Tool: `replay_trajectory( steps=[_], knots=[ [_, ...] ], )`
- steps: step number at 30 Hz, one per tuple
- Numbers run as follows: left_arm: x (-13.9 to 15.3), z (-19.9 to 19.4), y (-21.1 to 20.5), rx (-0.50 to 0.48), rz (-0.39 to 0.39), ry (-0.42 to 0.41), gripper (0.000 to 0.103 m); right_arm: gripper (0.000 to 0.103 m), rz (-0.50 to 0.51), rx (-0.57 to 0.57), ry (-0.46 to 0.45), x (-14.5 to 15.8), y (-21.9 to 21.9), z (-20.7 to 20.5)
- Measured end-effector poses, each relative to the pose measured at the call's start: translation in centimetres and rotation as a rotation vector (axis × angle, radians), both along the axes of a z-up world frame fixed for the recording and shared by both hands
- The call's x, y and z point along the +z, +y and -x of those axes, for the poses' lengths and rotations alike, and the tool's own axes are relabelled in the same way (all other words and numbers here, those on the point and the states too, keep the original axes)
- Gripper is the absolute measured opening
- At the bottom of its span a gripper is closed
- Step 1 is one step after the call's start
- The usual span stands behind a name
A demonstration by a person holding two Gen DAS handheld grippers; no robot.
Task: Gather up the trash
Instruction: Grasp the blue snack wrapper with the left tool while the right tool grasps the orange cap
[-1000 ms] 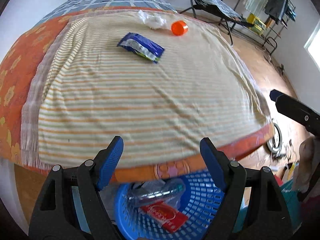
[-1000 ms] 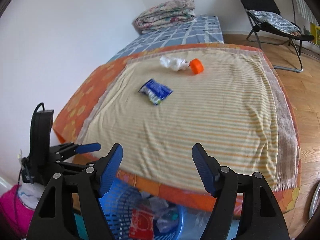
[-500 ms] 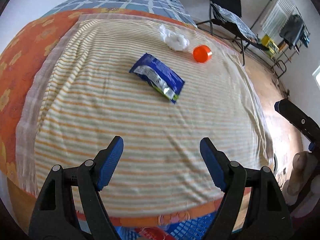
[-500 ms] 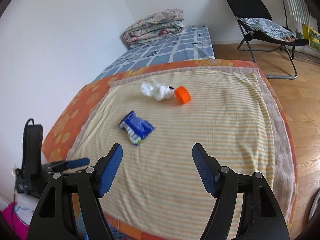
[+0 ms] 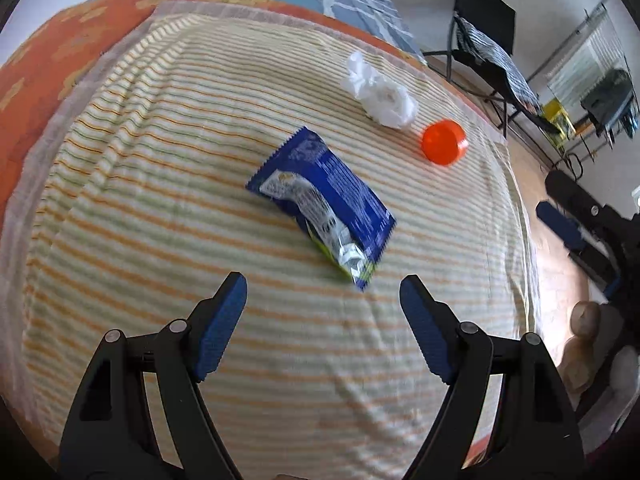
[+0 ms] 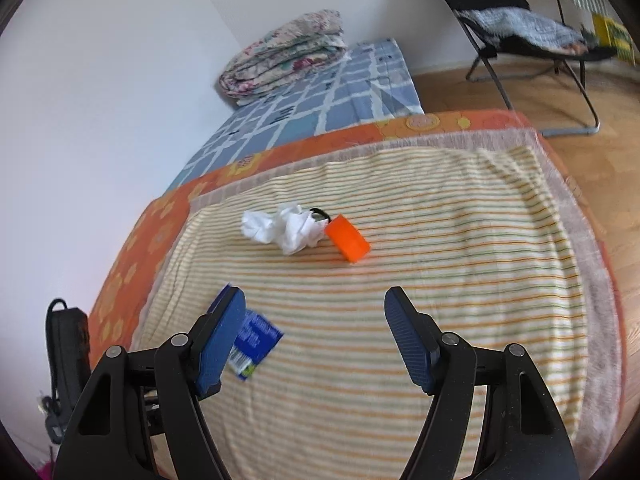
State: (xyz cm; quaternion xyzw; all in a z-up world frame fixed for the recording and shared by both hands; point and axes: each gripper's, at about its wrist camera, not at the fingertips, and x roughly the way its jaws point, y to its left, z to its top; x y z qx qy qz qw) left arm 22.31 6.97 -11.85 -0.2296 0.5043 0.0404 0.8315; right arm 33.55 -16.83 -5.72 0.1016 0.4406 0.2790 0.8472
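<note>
In the left wrist view, the left gripper point(image 5: 323, 292) is hanging over the striped blanket point(image 5: 160, 208) with its blue-padded jaws spread apart and nothing between them. From the gap between the jaws, the blue snack wrapper point(image 5: 332, 200) is lying flat at about twelve o'clock, close ahead and apart from both pads. Beyond it, at about one o'clock, the crumpled white tissue point(image 5: 382, 94) is resting on the blanket, and the orange cap point(image 5: 443, 142) is sitting just beside the tissue, a little nearer and further right. At three o'clock, off the blanket's edge, the right gripper point(image 5: 576, 232) is showing as a dark, blurred shape with one blue pad, and part of a person's hand point(image 5: 584, 344) is showing pale below it.

In the right wrist view, the right gripper point(image 6: 316, 336) is likewise standing released, jaws wide and empty. The snack wrapper point(image 6: 256, 344) is lying at about nine o'clock from the gap, partly hidden behind the left-hand pad; whether the pad is touching it cannot be told. The tissue point(image 6: 286, 228) is sitting at about eleven o'clock, further up the blanket point(image 6: 460, 280), with the orange cap point(image 6: 347, 238) touching its right side at twelve o'clock. A folded quilt point(image 6: 284, 52) is lying on the blue checked mattress point(image 6: 320, 108) beyond, and a black folding chair point(image 6: 520, 32) is standing on the wooden floor at one o'clock.
</note>
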Motion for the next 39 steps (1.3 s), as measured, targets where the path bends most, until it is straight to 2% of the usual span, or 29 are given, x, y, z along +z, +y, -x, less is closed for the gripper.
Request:
replay_trajectory(
  steps=[5, 10, 13, 20, 23, 27, 33, 34, 36, 39],
  knots=[
    [-1.0, -2.3, 0.5, 0.036, 0.016, 0.002, 0.081, 0.072, -0.004, -0.016, 0.031, -1.6, 0.9, -2.7],
    [-1.1, -4.6, 0.0, 0.038, -0.042, -0.007, 0.082, 0.072, 0.006, -0.03, 0.052, -2.9, 2.0, -4.7],
    [-1.1, -5.8, -0.5, 0.032, -0.09, -0.018, 0.089, 0.072, 0.008, -0.044, 0.062, -3.6, 2.2, -5.7],
    [-2.0, -7.5, -2.2, -0.001, -0.291, -0.022, 0.089, 0.072, 0.015, -0.061, 0.049, -3.8, 2.9, -7.0],
    [-2.3, -7.7, -2.7, -0.023, -0.354, -0.034, 0.089, 0.072, 0.038, -0.046, 0.036, -3.9, 3.5, -7.3],
    [-2.3, -7.6, -2.3, -0.032, -0.358, -0.043, 0.08, 0.072, 0.062, -0.04, 0.051, -4.9, 4.3, -7.8],
    [-1.8, -7.1, -1.1, -0.038, -0.325, -0.043, 0.062, 0.071, 0.166, -0.045, 0.024, -5.4, 5.0, -7.8],
    [-1.7, -7.0, -1.0, -0.038, -0.316, -0.043, 0.061, 0.067, 0.168, -0.04, 0.014, -5.4, 5.0, -7.7],
    [-1.6, -6.9, -0.5, -0.034, -0.29, -0.046, 0.058, 0.045, 0.178, -0.029, 0.005, -5.3, 5.1, -7.6],
    [-1.4, -6.7, 0.2, -0.024, -0.251, -0.046, 0.057, 0.026, 0.202, -0.01, 0.009, -5.5, 5.6, -7.4]
  ],
)
